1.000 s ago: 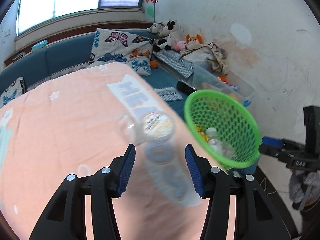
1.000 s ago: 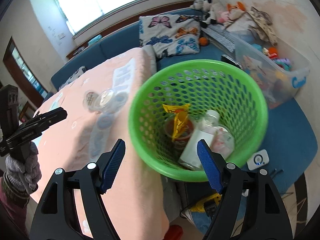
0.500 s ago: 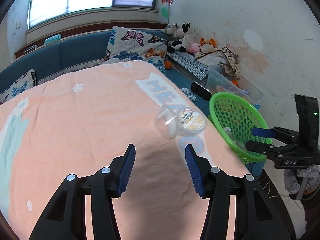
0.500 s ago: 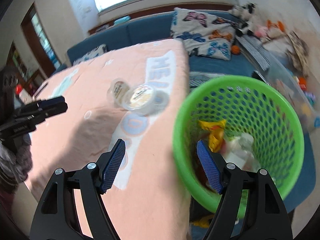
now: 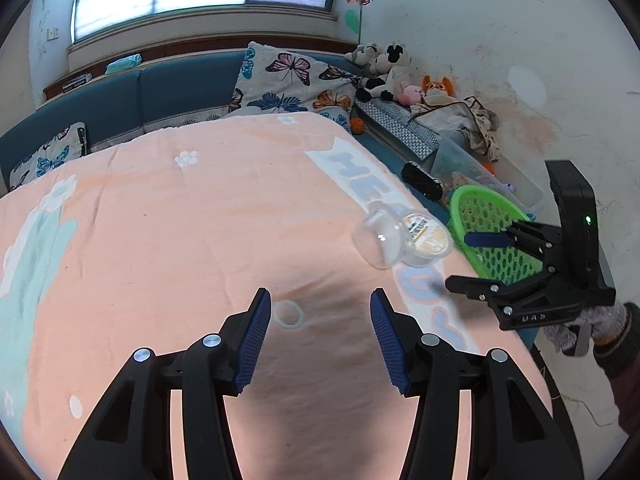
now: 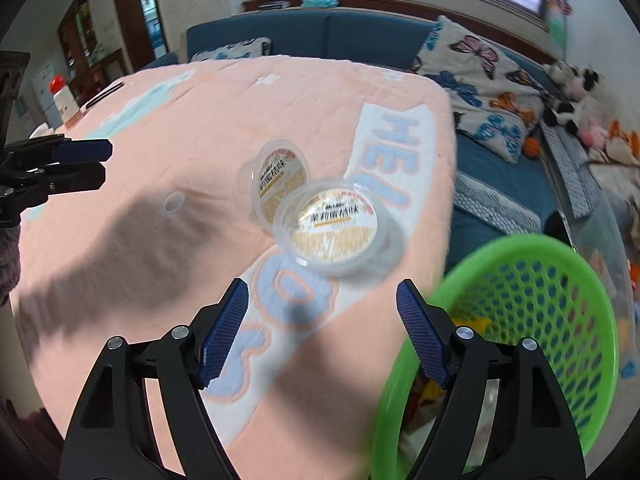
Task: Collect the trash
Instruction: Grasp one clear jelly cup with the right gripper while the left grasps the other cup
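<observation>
Nothing is held by the left gripper (image 5: 318,338); its blue fingers (image 5: 253,338) are parted over the peach blanket (image 5: 168,240). The right gripper (image 6: 322,330) is caught opening, nothing between its fingers (image 6: 420,334) either. Just ahead, two clear plastic cups (image 6: 336,230) with printed foil lids are seen lying touching on the blanket near its edge. The green mesh basket (image 6: 532,296) is parked right beside that edge, trash already inside.
</observation>
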Demonstrator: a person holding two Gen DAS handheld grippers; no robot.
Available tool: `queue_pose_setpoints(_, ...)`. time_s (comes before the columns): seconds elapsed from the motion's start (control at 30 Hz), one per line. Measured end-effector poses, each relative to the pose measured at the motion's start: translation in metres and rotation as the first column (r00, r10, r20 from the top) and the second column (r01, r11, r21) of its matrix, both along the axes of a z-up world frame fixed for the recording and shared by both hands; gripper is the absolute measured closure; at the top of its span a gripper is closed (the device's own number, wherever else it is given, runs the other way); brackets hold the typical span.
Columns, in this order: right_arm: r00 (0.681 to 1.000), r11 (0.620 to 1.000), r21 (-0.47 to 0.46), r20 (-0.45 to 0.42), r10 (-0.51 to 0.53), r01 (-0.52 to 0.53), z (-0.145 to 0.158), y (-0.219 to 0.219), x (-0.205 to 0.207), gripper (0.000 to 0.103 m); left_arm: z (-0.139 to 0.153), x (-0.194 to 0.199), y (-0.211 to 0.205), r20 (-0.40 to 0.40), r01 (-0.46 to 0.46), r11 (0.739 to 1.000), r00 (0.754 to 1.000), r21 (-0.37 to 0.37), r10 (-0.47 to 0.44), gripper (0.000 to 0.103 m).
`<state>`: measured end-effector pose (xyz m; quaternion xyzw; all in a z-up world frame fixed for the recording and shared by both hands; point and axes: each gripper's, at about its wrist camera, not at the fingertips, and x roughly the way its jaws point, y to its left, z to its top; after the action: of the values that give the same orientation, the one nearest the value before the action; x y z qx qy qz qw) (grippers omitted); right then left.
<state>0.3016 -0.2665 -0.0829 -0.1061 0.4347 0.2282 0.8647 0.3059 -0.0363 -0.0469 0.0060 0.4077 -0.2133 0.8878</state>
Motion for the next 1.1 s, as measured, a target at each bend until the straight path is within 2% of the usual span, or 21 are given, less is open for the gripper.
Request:
queue_pose_setpoints(0.23, 0.997, 0.998, 0.008, -0.029, 0.069, -0.069, -0.009, 0.007, 0.025, 0.026, -0.008, 0.009, 0.001, -0.016, 0.006, 1.0, 1.0, 0.011, -0.006, 0.053)
queue_pose_setpoints(0.47, 0.994, 0.994, -0.018, -0.033, 0.107, -0.107, -0.016, 0.012, 0.033, 0.027, -0.011, 0.015, -0.004, -0.023, 0.027, 0.999, 0.999, 0.018, -0.027, 0.053)
queue_pose_setpoints(0.63, 0.993, 0.993, 0.001, -0.036, 0.116, -0.116, -0.015, 0.01, 0.037, 0.028, -0.011, 0.016, -0.008, -0.024, 0.041, 0.999, 0.999, 0.019, -0.041, 0.053)
queue_pose_setpoints(0.97, 0.993, 0.993, 0.021, -0.023, 0.116, -0.116, -0.011, 0.007, 0.032, 0.043, -0.012, 0.015, -0.016, -0.023, 0.077, 0.997, 0.997, 0.031, -0.076, 0.051)
queue_pose_setpoints(1.1, 0.994, 0.994, 0.024, -0.023, 0.104, -0.104, -0.009, 0.003, 0.026, 0.045, -0.012, 0.016, -0.021, -0.019, 0.093, 0.995, 0.996, 0.034, -0.092, 0.048)
